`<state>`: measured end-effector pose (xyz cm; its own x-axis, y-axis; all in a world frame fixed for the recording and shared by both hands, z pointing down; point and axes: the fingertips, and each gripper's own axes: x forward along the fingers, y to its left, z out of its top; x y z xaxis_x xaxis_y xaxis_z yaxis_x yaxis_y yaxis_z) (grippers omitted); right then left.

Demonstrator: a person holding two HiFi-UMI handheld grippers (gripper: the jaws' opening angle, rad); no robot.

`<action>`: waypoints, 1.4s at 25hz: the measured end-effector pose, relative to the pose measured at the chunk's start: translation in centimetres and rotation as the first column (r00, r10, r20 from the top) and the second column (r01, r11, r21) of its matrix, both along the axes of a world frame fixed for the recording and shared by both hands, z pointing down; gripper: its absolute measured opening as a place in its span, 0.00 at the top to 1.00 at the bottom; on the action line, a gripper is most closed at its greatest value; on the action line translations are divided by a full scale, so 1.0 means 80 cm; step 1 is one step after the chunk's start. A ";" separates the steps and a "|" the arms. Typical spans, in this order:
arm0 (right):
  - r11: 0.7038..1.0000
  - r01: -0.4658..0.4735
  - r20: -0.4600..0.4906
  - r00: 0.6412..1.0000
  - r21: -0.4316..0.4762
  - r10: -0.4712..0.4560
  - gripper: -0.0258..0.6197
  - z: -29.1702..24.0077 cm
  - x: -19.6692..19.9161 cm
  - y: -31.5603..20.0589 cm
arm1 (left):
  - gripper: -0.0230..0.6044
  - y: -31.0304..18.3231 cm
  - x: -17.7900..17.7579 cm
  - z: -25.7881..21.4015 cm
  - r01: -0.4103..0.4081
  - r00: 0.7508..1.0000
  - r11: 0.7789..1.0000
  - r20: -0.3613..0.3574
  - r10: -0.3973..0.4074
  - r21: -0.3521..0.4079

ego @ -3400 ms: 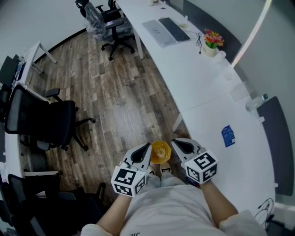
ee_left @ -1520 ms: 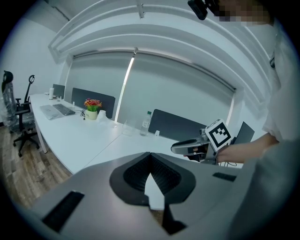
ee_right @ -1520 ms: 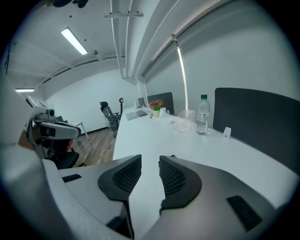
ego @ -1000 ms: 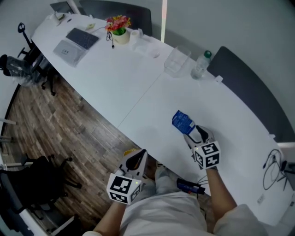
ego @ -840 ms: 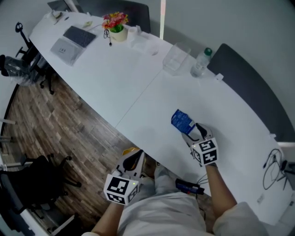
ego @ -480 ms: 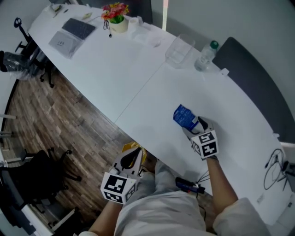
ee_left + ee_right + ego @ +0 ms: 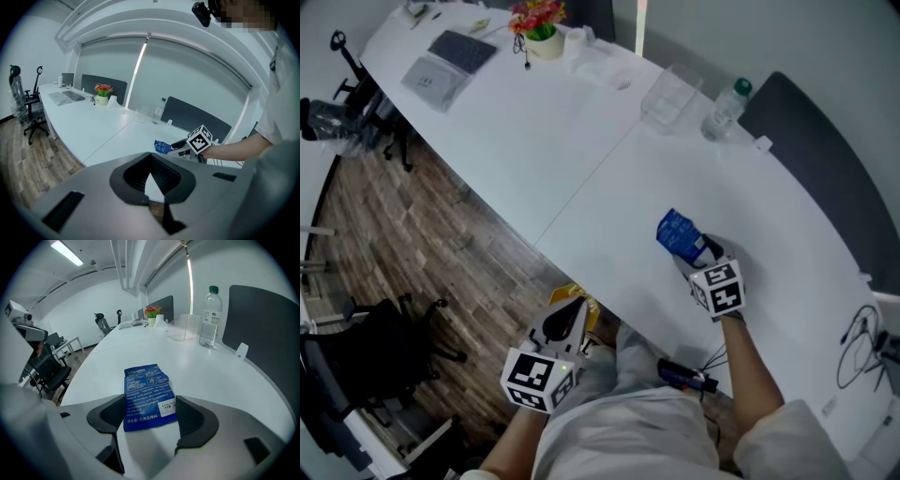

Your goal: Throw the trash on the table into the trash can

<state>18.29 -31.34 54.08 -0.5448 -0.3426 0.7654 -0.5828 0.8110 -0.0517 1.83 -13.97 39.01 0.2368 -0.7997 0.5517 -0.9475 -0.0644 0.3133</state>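
Inside right hand-held gripper: blue packet

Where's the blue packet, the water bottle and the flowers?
blue packet [image 7: 148,394], right gripper view, middle of its printed face.
water bottle [image 7: 209,319], right gripper view, middle of its body.
flowers [image 7: 536,17], head view, on the blooms.

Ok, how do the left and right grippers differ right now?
Left gripper has its jaws together, empty; right gripper has just opened wide around the blue packet. Left gripper is off the table's near edge; right gripper is over the table. Both carry a marker cube.
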 end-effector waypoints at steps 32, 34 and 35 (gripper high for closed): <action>0.993 0.071 0.115 0.990 0.094 -0.081 0.89 -0.134 -0.067 0.071 | 0.96 0.071 -0.054 -0.062 0.181 0.983 0.975 -0.003 -0.182 0.132; 0.991 0.096 0.127 0.986 0.098 -0.108 0.89 -0.148 -0.081 0.087 | 0.96 0.081 -0.062 -0.071 0.211 0.977 0.965 -0.012 -0.211 0.158; 0.989 0.110 0.133 0.984 0.098 -0.122 0.89 -0.154 -0.088 0.095 | 0.96 0.086 -0.065 -0.074 0.223 0.974 0.960 -0.014 -0.224 0.168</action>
<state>11.26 -23.75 41.79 -0.6833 -0.3352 0.6487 -0.4769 0.8776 -0.0490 -3.40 -7.11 33.06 0.0389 -0.9130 0.4062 -0.9452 0.0983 0.3113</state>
